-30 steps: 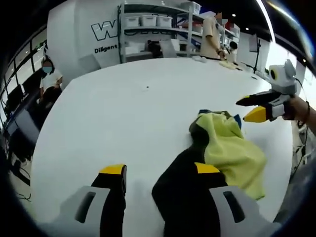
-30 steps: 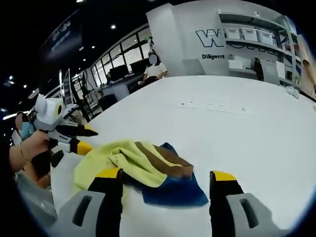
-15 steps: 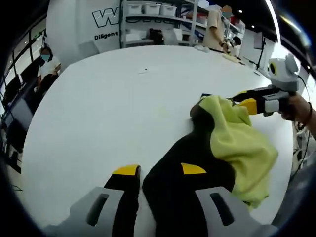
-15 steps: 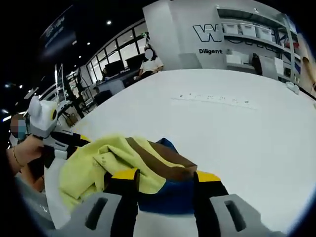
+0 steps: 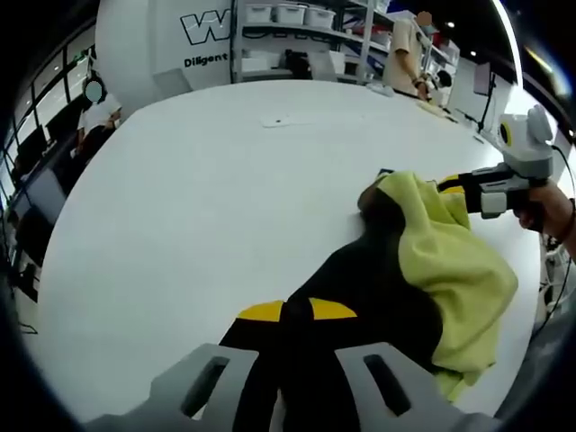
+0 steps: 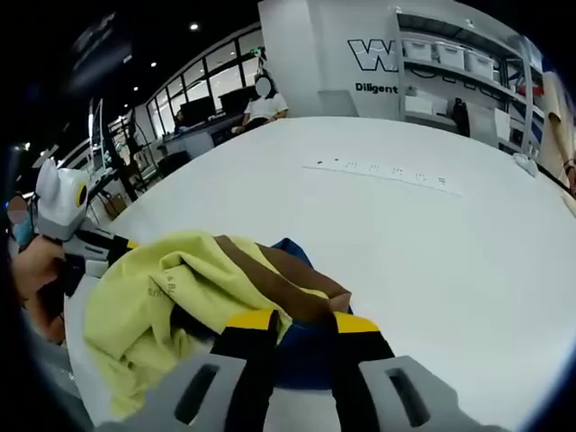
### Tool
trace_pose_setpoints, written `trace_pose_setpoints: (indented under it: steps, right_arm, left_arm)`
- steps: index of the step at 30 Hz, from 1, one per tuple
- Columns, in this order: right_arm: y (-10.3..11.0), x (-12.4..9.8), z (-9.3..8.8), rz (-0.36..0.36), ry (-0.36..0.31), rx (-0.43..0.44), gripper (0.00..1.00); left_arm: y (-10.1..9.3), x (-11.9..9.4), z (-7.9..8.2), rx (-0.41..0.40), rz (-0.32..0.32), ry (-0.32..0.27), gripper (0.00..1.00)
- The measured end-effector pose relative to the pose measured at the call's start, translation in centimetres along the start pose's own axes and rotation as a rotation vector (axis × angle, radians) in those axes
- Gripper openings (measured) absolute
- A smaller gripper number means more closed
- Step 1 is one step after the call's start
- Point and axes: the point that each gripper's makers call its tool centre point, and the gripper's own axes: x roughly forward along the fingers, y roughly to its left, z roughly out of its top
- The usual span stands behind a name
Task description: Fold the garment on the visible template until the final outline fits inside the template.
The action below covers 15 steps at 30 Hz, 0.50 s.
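Observation:
A crumpled garment lies on the white table (image 5: 198, 198), with a dark part (image 5: 360, 279) near me and a yellow-green part (image 5: 450, 252) to the right. My left gripper (image 5: 295, 310) is shut on the dark cloth at the near end. In the right gripper view the garment shows yellow-green (image 6: 162, 288) with a brown band (image 6: 279, 274) and a blue piece (image 6: 306, 351) underneath. My right gripper (image 6: 304, 322) is shut on the brown and blue cloth. The right gripper (image 5: 486, 189) meets the garment's far end in the left gripper view. The left gripper (image 6: 85, 238) sits at the garment's left edge.
The table (image 6: 432, 243) stretches wide and bare beyond the garment, with a thin marked strip (image 6: 378, 169) lying on it. Its edge curves close at the left (image 5: 54, 270). Shelves with bins (image 5: 288, 36) and standing people (image 5: 405, 54) are behind the table.
Both grippers have closed from open onto the garment. The left jaws came together on the dark cloth, the right jaws on the brown and blue end. Both cameras moved nearer the cloth.

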Motion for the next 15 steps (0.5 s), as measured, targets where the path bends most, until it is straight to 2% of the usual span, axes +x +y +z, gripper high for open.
trace_pose_setpoints:
  steps: [4, 8, 12, 15]
  right_arm:
    - [0.3, -0.4, 0.5, 0.004, -0.015, -0.014, 0.0]
    - [0.2, -0.9, 1.1, -0.004, -0.033, -0.038, 0.0]
    - [0.1, -1.7, 1.9, -0.013, -0.058, -0.065, 0.0]
    - [-0.2, -2.3, 2.3, -0.027, -0.069, -0.088, 0.0]
  left_arm:
    - [-0.3, 0.0, 0.0, 0.006, -0.003, 0.001, 0.04]
    - [-0.3, -0.5, 0.3, 0.048, 0.0, -0.017, 0.04]
    - [-0.1, -1.7, 1.7, 0.045, 0.001, -0.08, 0.04]
    - [0.7, -2.9, 3.0, 0.034, 0.028, -0.132, 0.03]
